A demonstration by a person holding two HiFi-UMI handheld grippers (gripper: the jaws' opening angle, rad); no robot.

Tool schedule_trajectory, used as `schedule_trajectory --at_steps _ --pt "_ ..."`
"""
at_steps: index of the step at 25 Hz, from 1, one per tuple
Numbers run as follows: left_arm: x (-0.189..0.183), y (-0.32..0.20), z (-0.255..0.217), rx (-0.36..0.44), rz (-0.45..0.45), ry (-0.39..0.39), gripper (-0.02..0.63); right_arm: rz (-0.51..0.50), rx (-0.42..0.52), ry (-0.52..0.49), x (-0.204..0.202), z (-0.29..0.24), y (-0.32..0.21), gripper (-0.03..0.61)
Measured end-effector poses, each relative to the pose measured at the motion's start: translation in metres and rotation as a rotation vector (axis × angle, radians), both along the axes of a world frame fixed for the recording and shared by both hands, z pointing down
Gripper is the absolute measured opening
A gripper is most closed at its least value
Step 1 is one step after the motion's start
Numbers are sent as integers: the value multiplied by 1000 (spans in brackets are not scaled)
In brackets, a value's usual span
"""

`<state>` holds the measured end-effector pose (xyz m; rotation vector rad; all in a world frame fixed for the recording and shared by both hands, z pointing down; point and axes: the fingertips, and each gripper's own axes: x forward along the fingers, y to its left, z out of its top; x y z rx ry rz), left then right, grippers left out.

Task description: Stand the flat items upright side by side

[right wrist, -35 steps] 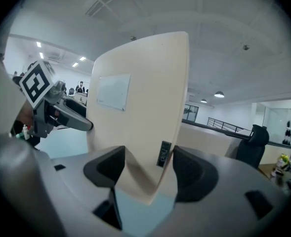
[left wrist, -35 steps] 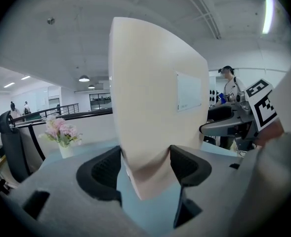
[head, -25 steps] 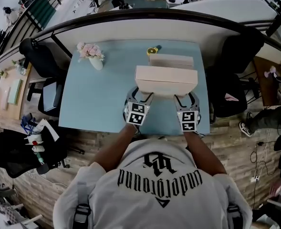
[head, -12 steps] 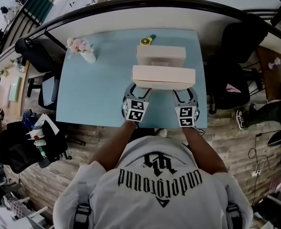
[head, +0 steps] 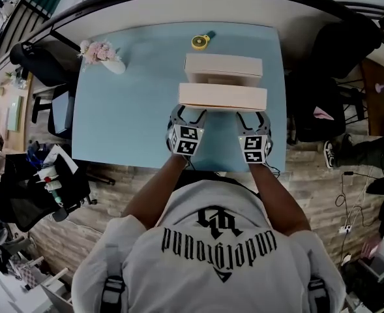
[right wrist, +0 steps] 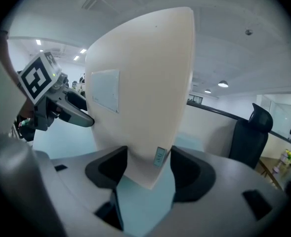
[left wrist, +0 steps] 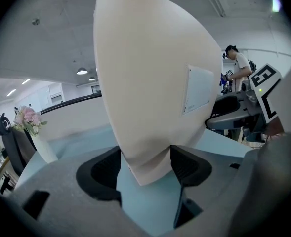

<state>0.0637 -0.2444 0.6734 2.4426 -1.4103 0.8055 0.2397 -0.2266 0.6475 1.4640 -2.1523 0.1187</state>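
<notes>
The left tool (head: 190,114) is clamped on the left end of the beige box (head: 222,97). The box is held upright over the blue surface (head: 126,109), just in front of a second box (head: 223,68). The right tool (head: 251,116) is clamped on its right end.

Your left gripper (head: 190,115) and right gripper (head: 250,117) clasp the near box (head: 223,96) at its left and right ends, on edge over the blue table (head: 126,109). The far box (head: 223,67) stands just beyond it, possibly touching. Flowers (head: 102,54) sit far left.
</notes>
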Motion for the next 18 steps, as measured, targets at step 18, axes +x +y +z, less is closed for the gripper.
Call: schedule_trajectory --at_steps 18 --pt "1 -30 37 -43 5 4 328 24 -85 -13 2 43 -28 273"
